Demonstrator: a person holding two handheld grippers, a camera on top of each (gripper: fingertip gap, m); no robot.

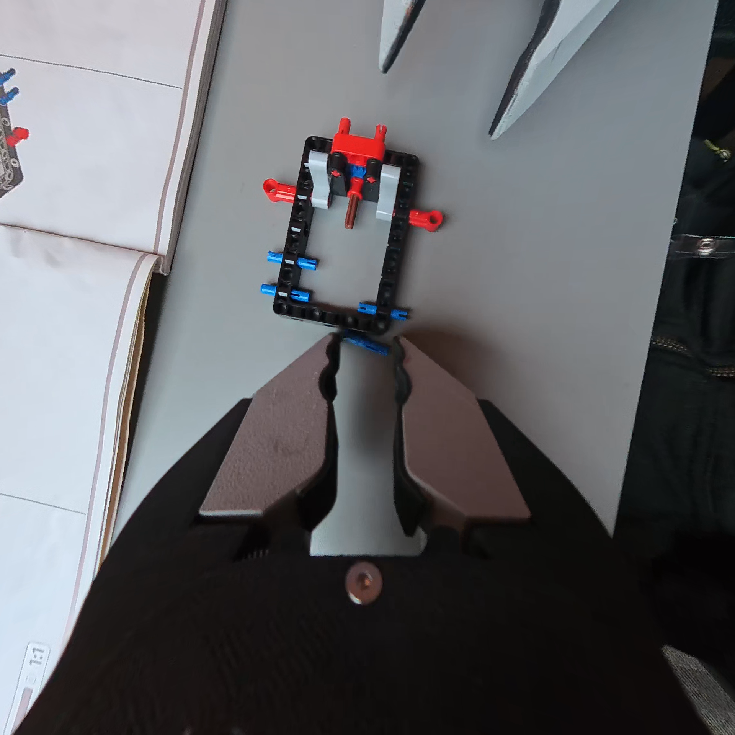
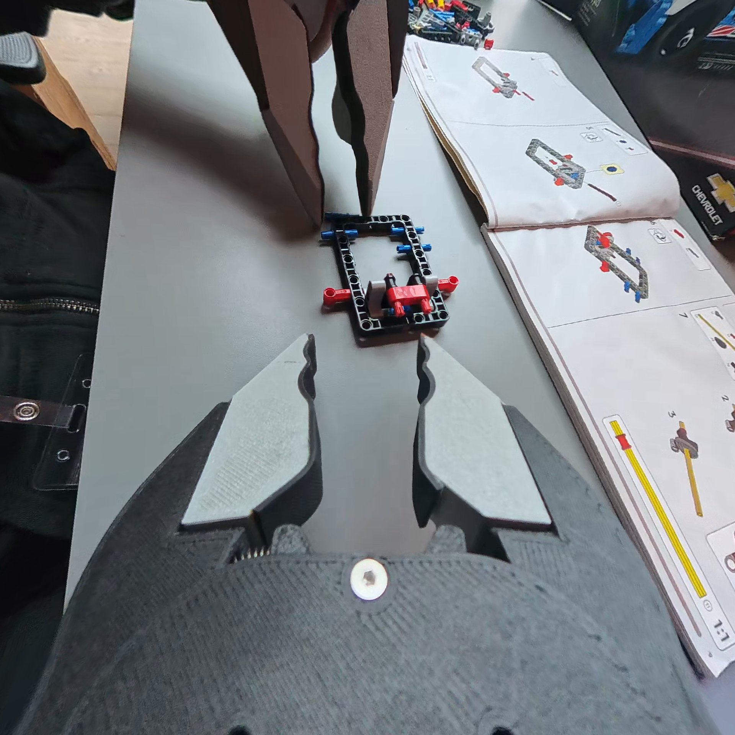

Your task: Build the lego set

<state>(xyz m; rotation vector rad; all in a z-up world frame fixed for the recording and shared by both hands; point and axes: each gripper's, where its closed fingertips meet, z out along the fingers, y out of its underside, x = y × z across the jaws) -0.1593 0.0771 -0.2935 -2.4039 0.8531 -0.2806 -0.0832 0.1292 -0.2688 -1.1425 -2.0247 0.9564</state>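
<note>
A black rectangular lego frame (image 1: 293, 246) lies flat on the grey table (image 1: 517, 278). It carries a red block (image 1: 358, 144), two grey pieces, red pins at both sides and several blue pins. It also shows in the right wrist view (image 2: 347, 262). My left gripper (image 1: 366, 340) is at the frame's near end, its brown tips closed on a loose blue pin (image 1: 366, 343) that spans the gap. It shows in the right wrist view (image 2: 342, 216) coming down from above. My right gripper (image 2: 366, 340) is open and empty just short of the frame's red-block end, and shows in the left wrist view (image 1: 437, 103).
An open instruction booklet (image 2: 596, 278) lies along one side of the frame (image 1: 79, 318). A pile of loose lego parts (image 2: 449, 16) and a dark box (image 2: 708, 199) sit beyond it. A person's dark clothing (image 2: 39, 278) is at the table's other long edge. There is about 10 cm between the tips of the two grippers.
</note>
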